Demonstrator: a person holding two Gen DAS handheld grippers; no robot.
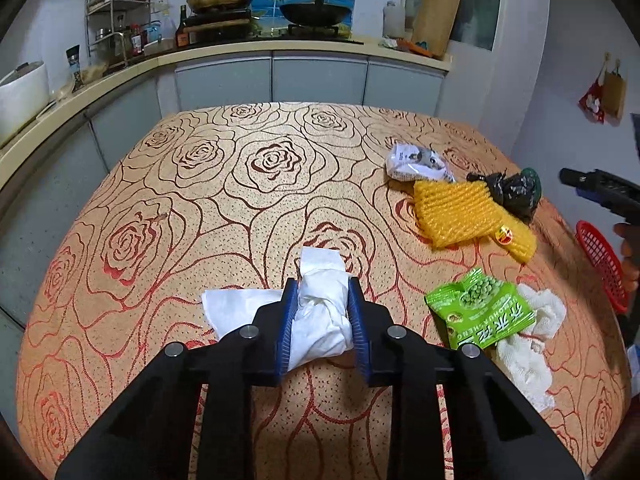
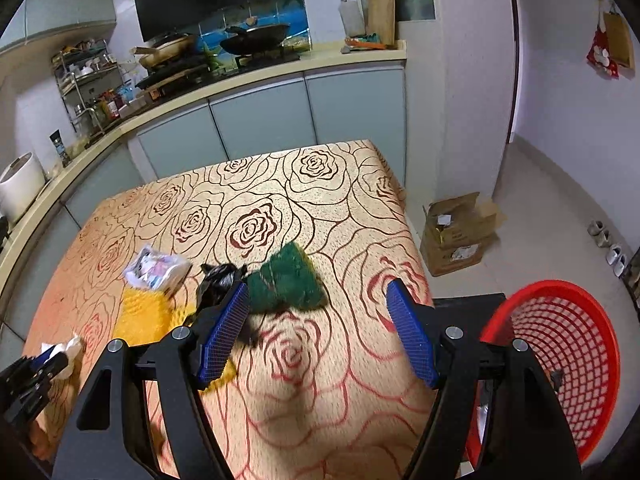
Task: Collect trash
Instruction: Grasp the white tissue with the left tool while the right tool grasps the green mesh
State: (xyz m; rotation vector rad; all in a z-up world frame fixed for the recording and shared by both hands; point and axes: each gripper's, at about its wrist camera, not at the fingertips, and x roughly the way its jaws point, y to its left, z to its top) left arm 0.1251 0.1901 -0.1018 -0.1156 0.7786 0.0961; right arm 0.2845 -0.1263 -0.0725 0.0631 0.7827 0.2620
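On the rose-patterned tablecloth [image 1: 240, 208], my left gripper [image 1: 323, 286] is shut on a crumpled white tissue [image 1: 320, 316], its blue pads pressing both sides. To its right lie a green pea snack packet [image 1: 480, 308], a white foam net [image 1: 532, 344], a yellow foam net [image 1: 460, 212], a white wrapper [image 1: 416, 162] and a black plastic bag [image 1: 508, 192]. My right gripper [image 2: 317, 288] stands open above the table's right side with nothing between its fingers. Just beyond its fingertips sits a dark green pad [image 2: 286, 280]. A red mesh basket [image 2: 560, 352] stands off the table's right edge.
The kitchen counter [image 1: 280, 46] with pans and bottles runs behind and left of the table. A cardboard box [image 2: 456, 232] and shoes [image 2: 612, 252] are on the floor to the right. A person's hand [image 1: 628, 240] shows at the right edge.
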